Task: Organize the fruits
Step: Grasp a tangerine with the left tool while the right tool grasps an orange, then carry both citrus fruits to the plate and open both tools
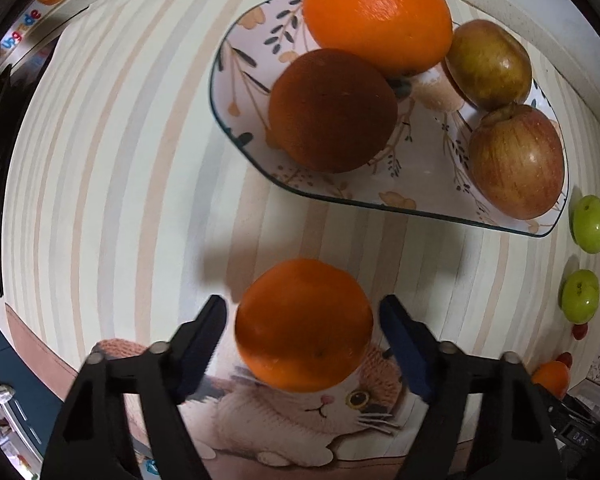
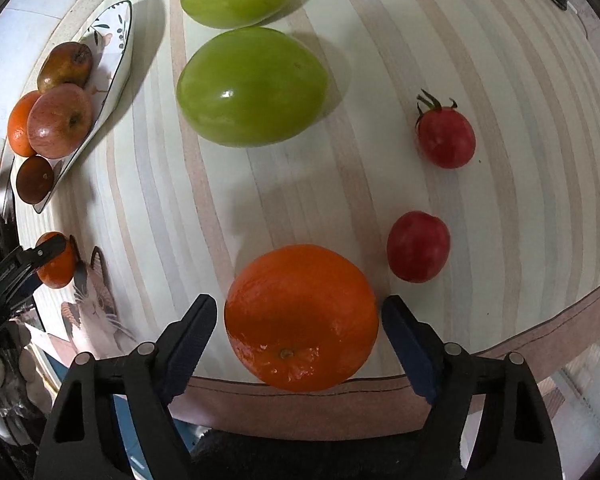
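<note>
**Both claws straddle an orange, neither pinching**

While my left gripper [image 1: 302, 344] hangs over the striped mat [image 1: 120, 160], its jaws stand spread on either side of an orange [image 1: 304, 324], with a thin gap showing at each pad, so I call it loose, not pinched. That orange sits near the mat's front edge, partly over the printed cat [image 1: 332, 404]. Beyond it, toward the far edge, the flowered plate [image 1: 240, 92] carries a bright orange [image 1: 376, 12], a dark orange [image 1: 332, 110], a brownish apple [image 1: 488, 64] and a red apple [image 1: 516, 160].

My right gripper [image 2: 300, 344] is likewise spread around a second orange [image 2: 302, 318], which lies right at the mat's front edge; the left pad stands clear, the right pad sits very close, and I cannot tell if it touches. Just beside this orange lies a red tomato [image 2: 418, 246], and farther on a stemmed tomato [image 2: 446, 136]. Two green fruits [image 2: 252, 86] lie mid-mat, one behind the other.
</note>
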A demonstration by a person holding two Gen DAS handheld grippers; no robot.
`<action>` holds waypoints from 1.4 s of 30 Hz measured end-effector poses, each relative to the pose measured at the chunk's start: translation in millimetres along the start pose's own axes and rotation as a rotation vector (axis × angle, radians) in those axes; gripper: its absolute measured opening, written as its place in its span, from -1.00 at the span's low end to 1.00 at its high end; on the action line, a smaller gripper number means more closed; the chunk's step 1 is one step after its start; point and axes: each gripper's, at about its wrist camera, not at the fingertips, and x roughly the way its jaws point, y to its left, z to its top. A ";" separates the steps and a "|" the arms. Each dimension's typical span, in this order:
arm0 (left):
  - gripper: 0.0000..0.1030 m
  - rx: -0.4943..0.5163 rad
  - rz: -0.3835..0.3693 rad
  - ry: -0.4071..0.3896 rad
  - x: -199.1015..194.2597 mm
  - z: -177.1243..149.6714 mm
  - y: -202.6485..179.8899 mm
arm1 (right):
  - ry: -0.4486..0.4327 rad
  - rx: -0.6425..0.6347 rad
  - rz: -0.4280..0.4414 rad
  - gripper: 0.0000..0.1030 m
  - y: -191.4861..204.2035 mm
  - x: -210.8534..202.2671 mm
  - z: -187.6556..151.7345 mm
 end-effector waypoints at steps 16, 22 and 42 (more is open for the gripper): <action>0.18 -0.005 -0.004 -0.079 -32.7 -13.1 -2.4 | -0.117 -0.160 -0.057 0.32 54.7 -6.7 -10.7; 0.18 -0.003 -0.092 -0.167 -97.4 3.3 4.2 | -0.185 -0.180 0.074 0.32 99.5 -43.7 23.1; 0.19 -0.041 -0.057 -0.047 -45.4 131.8 58.2 | -0.176 -0.285 -0.020 0.33 179.9 -26.0 167.3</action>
